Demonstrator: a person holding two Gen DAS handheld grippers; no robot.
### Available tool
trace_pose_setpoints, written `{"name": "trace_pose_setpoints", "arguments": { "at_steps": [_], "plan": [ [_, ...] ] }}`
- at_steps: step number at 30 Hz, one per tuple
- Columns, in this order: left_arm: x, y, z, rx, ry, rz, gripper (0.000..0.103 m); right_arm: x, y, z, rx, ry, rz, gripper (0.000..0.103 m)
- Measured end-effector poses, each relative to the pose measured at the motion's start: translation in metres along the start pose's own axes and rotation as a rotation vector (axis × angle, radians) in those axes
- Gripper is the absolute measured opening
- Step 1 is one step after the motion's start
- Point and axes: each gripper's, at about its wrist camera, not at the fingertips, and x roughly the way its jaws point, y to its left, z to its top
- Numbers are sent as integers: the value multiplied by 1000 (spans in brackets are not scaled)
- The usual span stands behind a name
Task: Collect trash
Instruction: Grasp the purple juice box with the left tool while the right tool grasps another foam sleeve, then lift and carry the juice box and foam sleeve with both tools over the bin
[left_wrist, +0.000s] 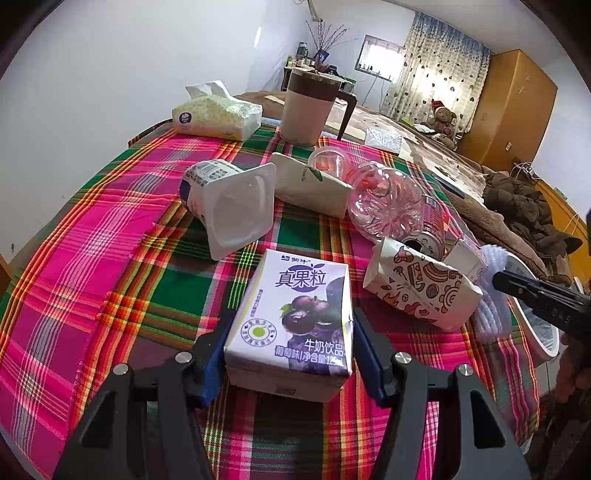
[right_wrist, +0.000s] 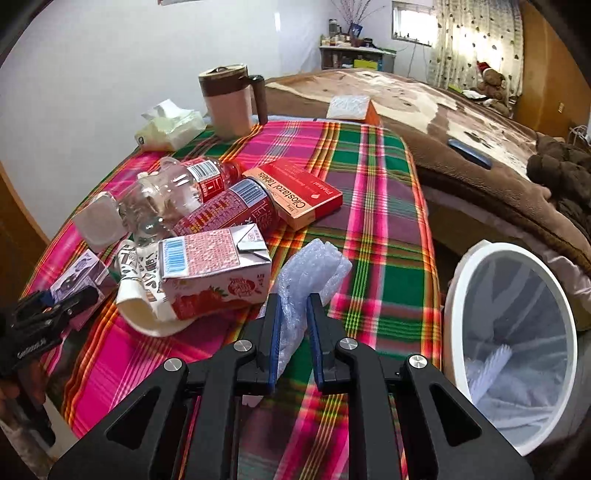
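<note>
Two claws at work: the left claw (left_wrist: 290, 347) straddles the grape milk carton (left_wrist: 291, 321); the right claw (right_wrist: 293, 332) is pinched onto a wad of bubble wrap (right_wrist: 310, 277).
Left claw state: blue pads sit just beside both side walls of the carton; contact looks close, but a firm squeeze cannot be confirmed.
Right claw state: closed on the bubble wrap, jaws nearly together, the wad bulging out above the pads.
Carton location: flat on the plaid tabletop (left_wrist: 92, 236), near edge, label upward.
Carton handling: judged light and likely drained; paperboard walls are stiff at the edges but dent in the middle. Take it across the narrow sides, low, with moderate pressure.
Bubble wrap location: held over the tabletop, left of the white bin (right_wrist: 458, 288).
Bubble wrap handling: very light, soft, springy, slick film; grip deep into the bunch, since a shallow pinch may slip.
Bin: stands off the tabletop's right edge, lined, with white material already inside.
Remaining trash: strawberry carton (right_wrist: 214, 273), patterned paper carton (left_wrist: 421, 291), red can (right_wrist: 229, 214), clear bottle (left_wrist: 388, 203), yogurt cup (left_wrist: 229, 206).
Can and bottle handling: round, smooth, prone to rolling; grip across the body.
</note>
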Motion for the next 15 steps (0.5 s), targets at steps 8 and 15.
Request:
{"name": "trace_pose_setpoints", "arguments": {
  "at_steps": [8,15],
  "plan": [
    [5,3,1,-2,1,8,62,18,-5,-19,141,22,44,71],
    [9,3,-1,-10,7,14,62,11,3,-33,163,-46,-35,62]
  ]
}}
